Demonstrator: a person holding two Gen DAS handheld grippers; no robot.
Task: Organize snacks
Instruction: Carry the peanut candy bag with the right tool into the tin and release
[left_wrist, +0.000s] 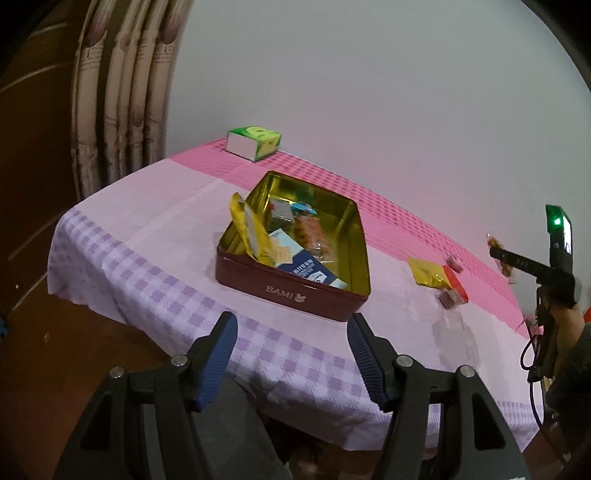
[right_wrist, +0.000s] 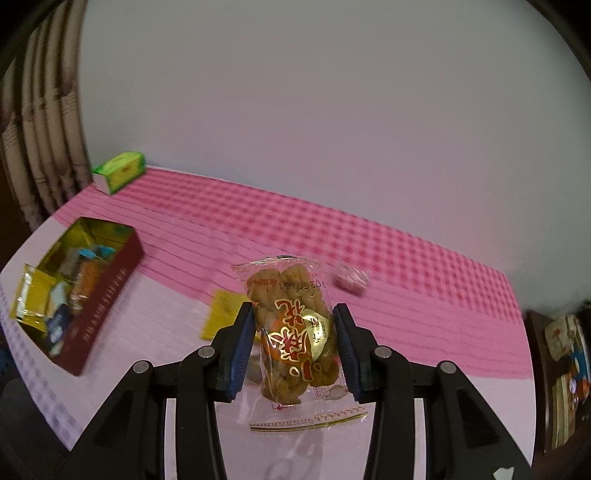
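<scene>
My right gripper (right_wrist: 293, 347) has its blue pads pressed on both sides of a clear packet of fried dough twists (right_wrist: 295, 332), which I hold up off the pink checked tablecloth (right_wrist: 406, 266). My left gripper (left_wrist: 291, 354) stands wide with nothing between its pads, hovering at the table's near edge just before the dark red tin (left_wrist: 295, 291). That tin is open and already holds several snack packets; a yellow packet (left_wrist: 428, 275) and a small pink sweet (left_wrist: 455, 263) lie loose to its right, and a green box (left_wrist: 255, 142) sits at the far corner.
</scene>
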